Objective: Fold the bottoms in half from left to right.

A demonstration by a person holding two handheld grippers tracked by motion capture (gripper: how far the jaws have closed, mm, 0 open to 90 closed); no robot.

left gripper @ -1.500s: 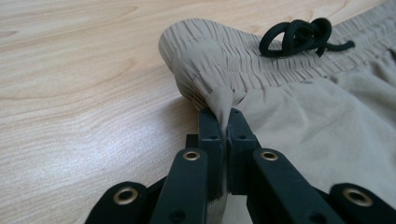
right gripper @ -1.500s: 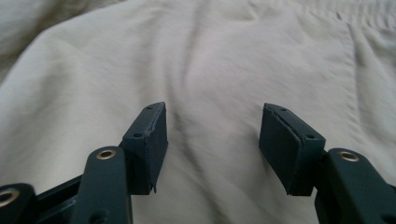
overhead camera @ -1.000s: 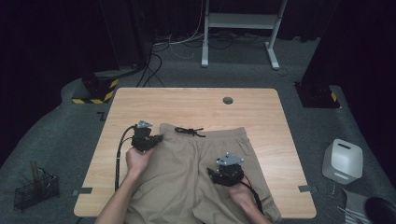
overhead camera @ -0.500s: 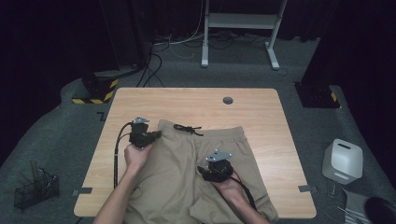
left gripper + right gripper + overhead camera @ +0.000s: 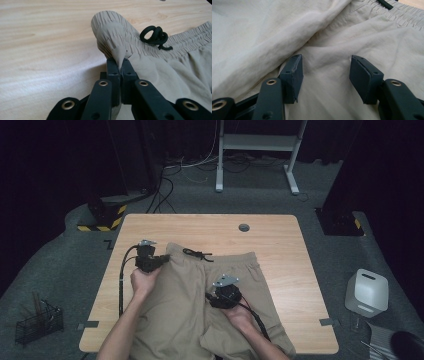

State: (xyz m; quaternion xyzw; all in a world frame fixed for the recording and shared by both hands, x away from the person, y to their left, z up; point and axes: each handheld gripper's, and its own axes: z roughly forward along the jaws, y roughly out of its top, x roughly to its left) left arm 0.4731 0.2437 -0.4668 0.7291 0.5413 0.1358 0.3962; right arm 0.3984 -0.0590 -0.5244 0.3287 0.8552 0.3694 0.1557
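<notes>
The beige shorts (image 5: 200,295) lie flat on the worktop (image 5: 280,245), waistband away from the person. The left gripper (image 5: 121,65) pinches the waistband corner; the right gripper (image 5: 325,75), jaws spread, hangs just above the middle fabric, nearer the crotch.

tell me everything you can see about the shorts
The shorts are khaki, of thin, creased woven cloth, with a gathered elastic waistband and a black drawstring knotted at its middle. They lie mostly flat on the wooden table, waistband toward the far edge, legs hanging over the near edge. The left tongs are shut on a pinch of the waistband's corner, lifting it into a fold. The right tongs stand open over the middle cloth.
</notes>
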